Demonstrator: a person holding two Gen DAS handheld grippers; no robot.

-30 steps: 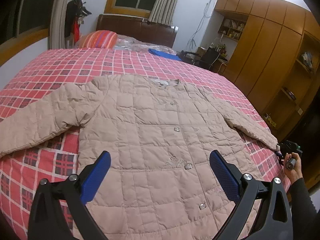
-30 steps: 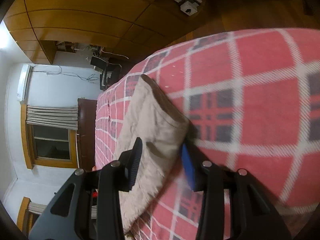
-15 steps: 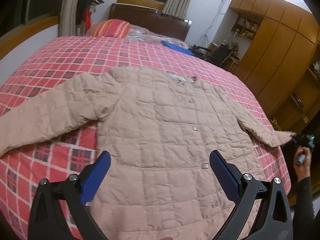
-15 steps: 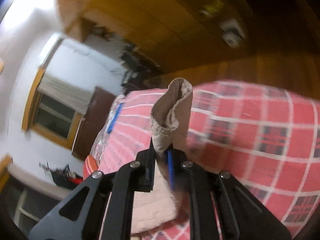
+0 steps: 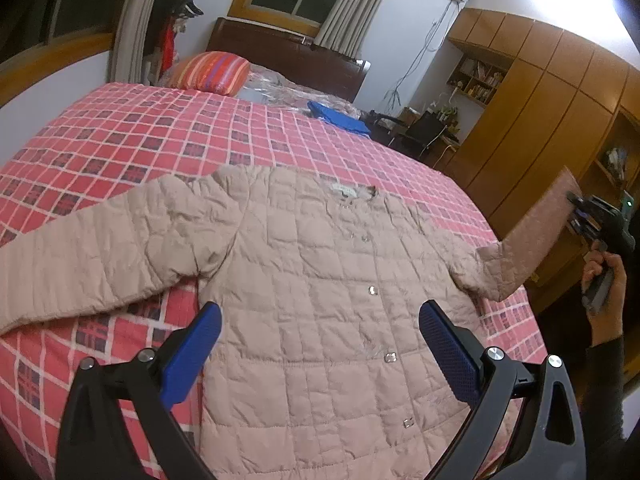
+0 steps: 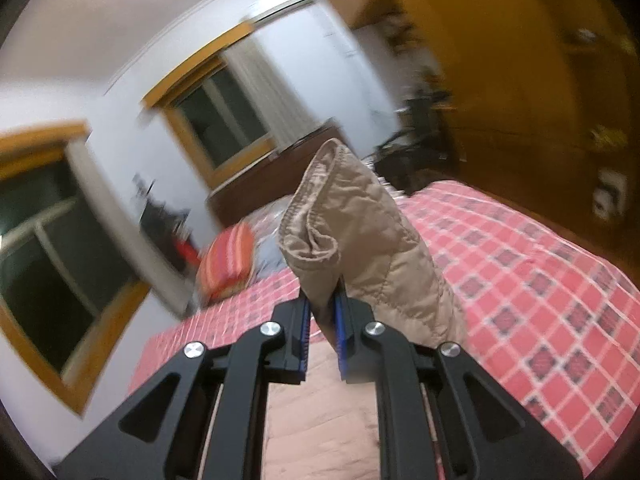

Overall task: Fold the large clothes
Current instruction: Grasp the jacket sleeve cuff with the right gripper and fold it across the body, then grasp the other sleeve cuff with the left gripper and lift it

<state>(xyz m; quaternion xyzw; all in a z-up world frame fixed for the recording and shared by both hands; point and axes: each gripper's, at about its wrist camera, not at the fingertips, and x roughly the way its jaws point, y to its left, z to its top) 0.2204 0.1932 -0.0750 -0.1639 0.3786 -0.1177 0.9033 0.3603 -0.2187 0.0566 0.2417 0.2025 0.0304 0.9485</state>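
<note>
A beige quilted jacket (image 5: 312,288) lies front-up on the red checked bed (image 5: 160,140), its left sleeve stretched out flat. My left gripper (image 5: 320,340) hovers open above the jacket's lower front, holding nothing. At the bed's right edge my right gripper (image 5: 576,216) is shut on the right sleeve (image 5: 532,240), lifted off the bed. In the right wrist view the sleeve cuff (image 6: 340,220) stands up from between the closed blue pads of the right gripper (image 6: 322,316).
A striped pillow (image 5: 212,70) and a blue item (image 5: 340,118) lie near the headboard. Wooden wardrobes (image 5: 560,120) line the right wall past the bed's edge. A chair and desk (image 5: 428,132) stand at the far right corner. A person's hand (image 5: 604,280) holds the right gripper.
My right gripper closed on the sleeve cuff and raised it off the bed, swinging upward. The left gripper drifted slightly and stayed open.
</note>
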